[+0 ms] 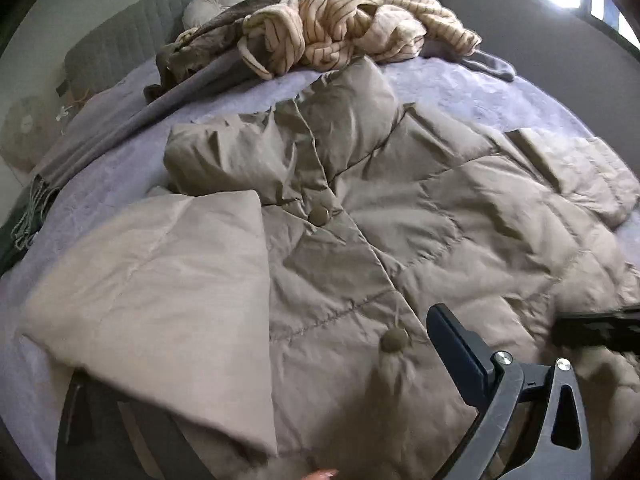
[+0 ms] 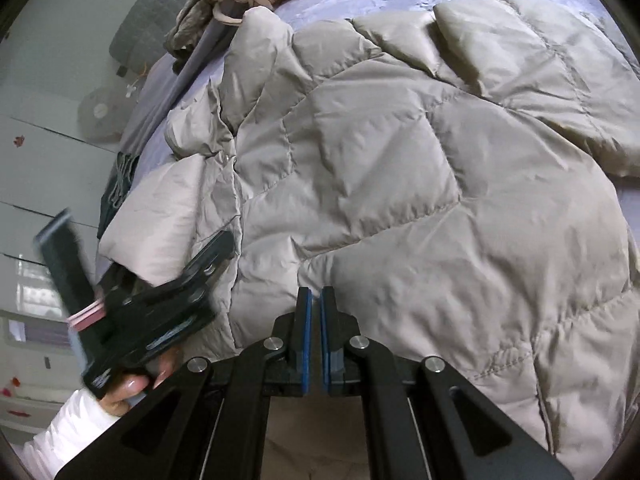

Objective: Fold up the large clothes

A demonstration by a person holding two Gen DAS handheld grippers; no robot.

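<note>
A large beige quilted puffer coat lies spread on the bed, front up, with round buttons. Its near left front panel is folded over, showing pale lining. It fills the right wrist view too. My left gripper is open, its right finger over the coat and its left finger under the folded panel edge. It also shows in the right wrist view, open. My right gripper is shut and empty, just above the coat's lower part. Its tip shows at the left wrist view's right edge.
A heap of clothes, a striped cream garment and a dark brown one, lies at the head of the lilac-sheeted bed. A grey scarf runs along the bed's left side. A grey headboard stands behind.
</note>
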